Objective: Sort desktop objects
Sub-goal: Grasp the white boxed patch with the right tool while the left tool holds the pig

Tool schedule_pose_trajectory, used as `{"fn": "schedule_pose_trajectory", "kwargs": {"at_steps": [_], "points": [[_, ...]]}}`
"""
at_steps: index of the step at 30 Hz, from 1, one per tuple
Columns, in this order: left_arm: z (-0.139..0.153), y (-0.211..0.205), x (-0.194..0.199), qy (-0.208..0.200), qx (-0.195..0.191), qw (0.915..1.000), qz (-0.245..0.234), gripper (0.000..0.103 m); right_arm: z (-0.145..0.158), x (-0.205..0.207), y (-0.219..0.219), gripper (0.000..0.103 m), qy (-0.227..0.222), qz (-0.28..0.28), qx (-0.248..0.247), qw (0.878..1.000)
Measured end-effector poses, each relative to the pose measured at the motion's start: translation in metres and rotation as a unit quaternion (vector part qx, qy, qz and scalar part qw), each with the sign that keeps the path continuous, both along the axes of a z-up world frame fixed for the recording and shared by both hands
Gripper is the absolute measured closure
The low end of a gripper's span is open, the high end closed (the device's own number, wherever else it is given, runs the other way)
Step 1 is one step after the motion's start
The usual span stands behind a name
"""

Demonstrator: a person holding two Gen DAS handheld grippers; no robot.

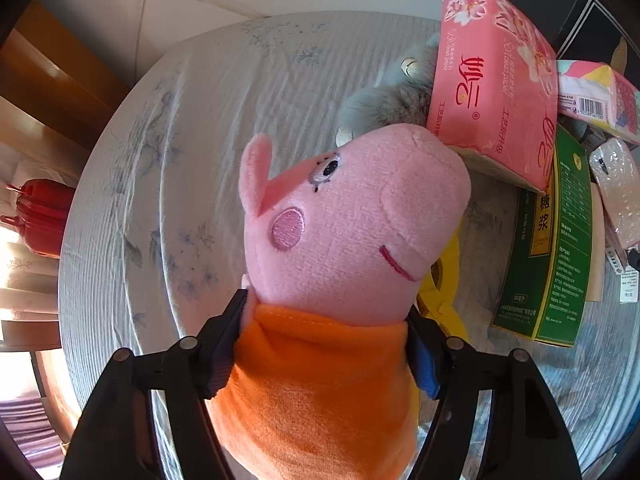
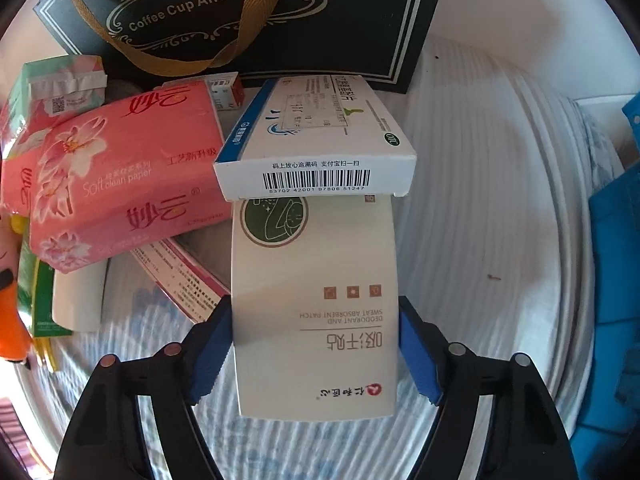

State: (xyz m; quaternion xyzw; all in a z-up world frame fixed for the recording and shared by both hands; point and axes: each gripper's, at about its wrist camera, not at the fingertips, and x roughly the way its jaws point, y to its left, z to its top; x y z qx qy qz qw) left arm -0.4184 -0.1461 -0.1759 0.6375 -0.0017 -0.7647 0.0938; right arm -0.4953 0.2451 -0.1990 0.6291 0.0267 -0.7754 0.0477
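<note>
Now left claw clamps pig plush; right claw clamps white box.

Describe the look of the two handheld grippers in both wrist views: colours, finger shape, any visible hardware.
Both look alike. The left gripper has black angular linkage arms with round silver pivot pins and ribbed pads; one pad shows blue. The right gripper has the same black arms, silver and coppery pins, and blue ribbed pads. No cables, markings, hands or sleeves are visible.

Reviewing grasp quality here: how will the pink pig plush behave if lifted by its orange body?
The pig plush probably squashes between the fingers, being soft fabric. Its big head likely flops over. It looks light, and fuzzy enough not to slip.
</note>
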Motion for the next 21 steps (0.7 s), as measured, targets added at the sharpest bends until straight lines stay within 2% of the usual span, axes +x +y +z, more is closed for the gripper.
{"fn": "schedule_pose_trajectory", "kwargs": {"at_steps": [4, 10, 15, 21], "points": [[0.021, 0.006, 0.024, 0.037, -0.015, 0.9992, -0.001, 0.037, 0.01, 0.021, 0.004, 0.027, 0.01, 0.0, -0.003, 1.0], [0.064, 0.02, 0.086, 0.112, -0.017, 0.9935, 0.001, 0.037, 0.042, 0.089, 0.018, 0.027, 0.056, 0.006, -0.019, 0.998], [0.092, 0.031, 0.143, 0.178, -0.028, 0.9835, 0.006, 0.037, 0.074, 0.159, 0.021, 0.027, 0.106, 0.006, -0.043, 0.993], [0.127, 0.039, 0.198, 0.241, -0.003, 0.9706, 0.011, 0.037, 0.128, 0.216, 0.018, 0.027, 0.182, 0.007, -0.049, 0.982]]}}
